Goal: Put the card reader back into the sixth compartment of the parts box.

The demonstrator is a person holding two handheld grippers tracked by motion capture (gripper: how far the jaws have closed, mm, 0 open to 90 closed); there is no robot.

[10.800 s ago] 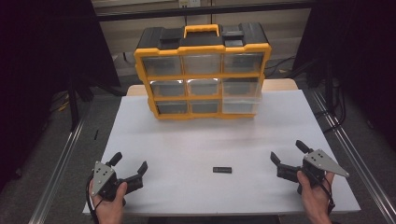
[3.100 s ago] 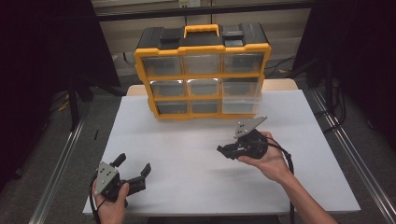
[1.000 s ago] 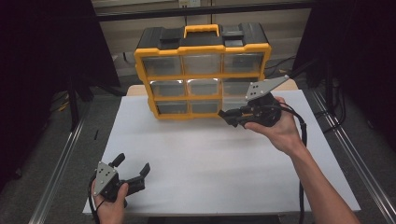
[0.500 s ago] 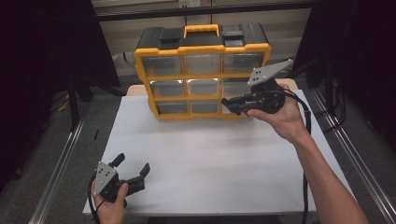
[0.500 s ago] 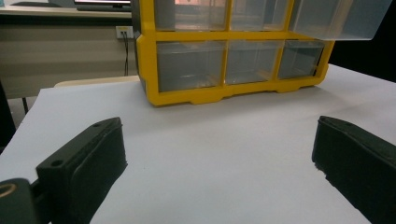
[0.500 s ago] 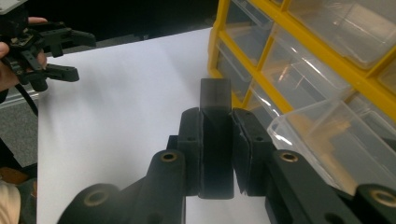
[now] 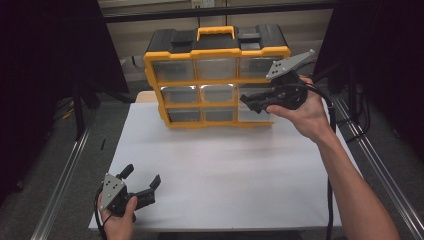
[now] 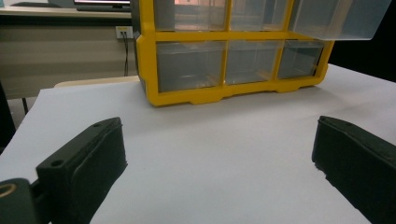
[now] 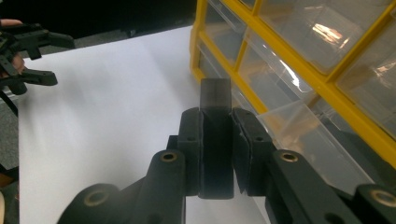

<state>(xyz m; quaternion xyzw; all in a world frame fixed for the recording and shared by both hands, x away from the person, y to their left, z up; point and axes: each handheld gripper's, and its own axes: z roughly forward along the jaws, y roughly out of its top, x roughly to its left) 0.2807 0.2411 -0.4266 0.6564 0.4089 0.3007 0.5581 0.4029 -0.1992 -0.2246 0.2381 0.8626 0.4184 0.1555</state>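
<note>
Right tool point(image 7: 248, 100) clamps a small dark rectangular block point(image 9: 215, 140), long axis along its jaws toward the yellow clear-drawered organiser point(image 7: 217, 75) at twelve o'clock; left tool point(image 7: 141, 182) gapes wide, empty, on the white counter point(image 7: 240, 170).

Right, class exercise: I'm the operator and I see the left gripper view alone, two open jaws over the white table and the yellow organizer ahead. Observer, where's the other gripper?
Observer: The right gripper is held up at the organizer, by its right-hand drawers.
Operator: Is it carrying anything?
Observer: Yes, in the right gripper view its jaws are shut on a small black block.
Operator: I see a clear drawer sticking out at top right. What lies near it?
Observer: The right gripper view shows the block close above a pulled-out drawer.
</note>
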